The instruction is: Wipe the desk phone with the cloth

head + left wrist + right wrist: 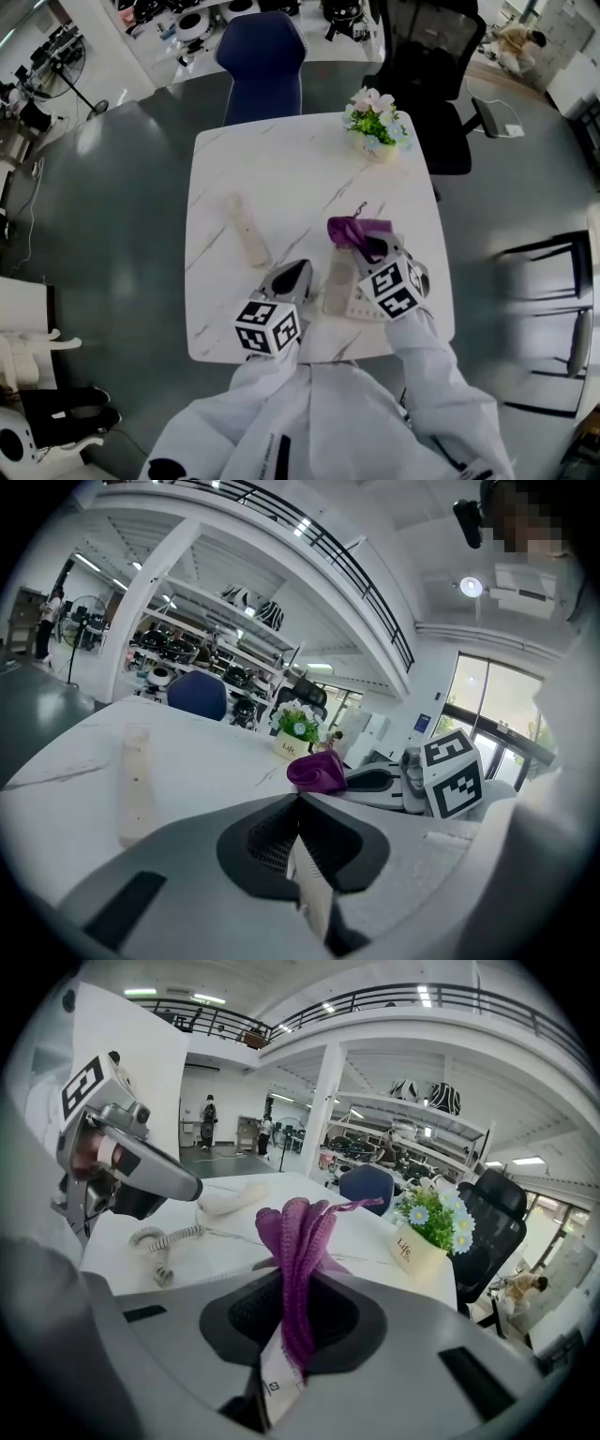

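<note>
Here's the right gripper (372, 247), jaws clamped tight on a purple knitted cloth (300, 1237). The folds stand straight up from between the jaws, and a small white label hangs below the grip. In the head view the cloth sits at the far end of the pale beige desk phone base (342, 281), which lies near the front edge of the white marble-patterned surface (281, 169). Whether the cloth touches the phone, I can't tell from here. The left gripper (298, 274) is just beside the base on its left. Its jaws are pressed together with nothing between them, pointing out across the surface. The phone's cream handset (248, 230) is off the base, lying flat on the surface further out and to the left. The right gripper view shows a grey coiled cord (159, 1241) curling on the surface near it. At the far right corner stands a little white pot of white and blue flowers (378, 124), well apart from the phone. Behind the surface there's a blue upholstered chair (262, 66) on the left and a black office chair (431, 75) on the right, both on a dark grey floor. The person's white sleeves fill the bottom of the head view.
</note>
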`<state>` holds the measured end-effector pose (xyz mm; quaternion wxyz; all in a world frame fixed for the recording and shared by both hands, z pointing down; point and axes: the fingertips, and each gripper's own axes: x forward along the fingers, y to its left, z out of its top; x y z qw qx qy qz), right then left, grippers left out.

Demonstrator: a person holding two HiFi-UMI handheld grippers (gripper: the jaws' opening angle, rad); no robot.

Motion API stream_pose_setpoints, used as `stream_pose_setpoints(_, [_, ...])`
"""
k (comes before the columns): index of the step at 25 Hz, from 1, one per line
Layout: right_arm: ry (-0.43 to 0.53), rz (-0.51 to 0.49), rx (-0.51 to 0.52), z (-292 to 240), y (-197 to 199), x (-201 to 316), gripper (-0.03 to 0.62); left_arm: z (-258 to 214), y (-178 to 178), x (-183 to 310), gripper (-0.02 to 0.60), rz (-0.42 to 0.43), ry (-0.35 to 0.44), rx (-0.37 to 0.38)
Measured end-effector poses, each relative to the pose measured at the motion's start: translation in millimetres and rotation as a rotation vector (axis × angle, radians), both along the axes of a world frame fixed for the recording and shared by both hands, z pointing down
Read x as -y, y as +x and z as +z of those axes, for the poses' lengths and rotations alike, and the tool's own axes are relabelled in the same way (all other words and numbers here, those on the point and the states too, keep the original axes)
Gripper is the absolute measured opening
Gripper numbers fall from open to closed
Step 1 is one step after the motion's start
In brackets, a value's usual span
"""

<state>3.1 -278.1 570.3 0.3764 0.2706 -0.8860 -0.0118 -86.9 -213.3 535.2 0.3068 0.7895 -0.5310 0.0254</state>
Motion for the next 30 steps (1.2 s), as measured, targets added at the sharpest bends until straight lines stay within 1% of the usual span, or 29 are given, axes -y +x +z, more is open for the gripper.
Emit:
stream_pose_setpoints(6, [-0.031, 0.006, -0.014, 5, 2, -5, 0.042, 1, 5, -4, -0.003, 0.017, -0.001, 0.0])
stream_pose_setpoints(12, [-0.064, -0.017, -0.037, 9, 1, -17, 0.042, 1, 6, -7, -0.003, 0.027, 0.003, -0.006])
stream_pose_setpoints(18, [-0.085, -0.014, -0.046, 10, 2, -30, 0.042, -3, 11, -9, -0.003, 0.062, 0.014, -0.013])
stream_pose_setpoints(30, [-0.095, 0.021, -0.051, 14, 3, -47, 0.041, 1, 10, -14, -0.003, 0.126, 0.014, -0.013])
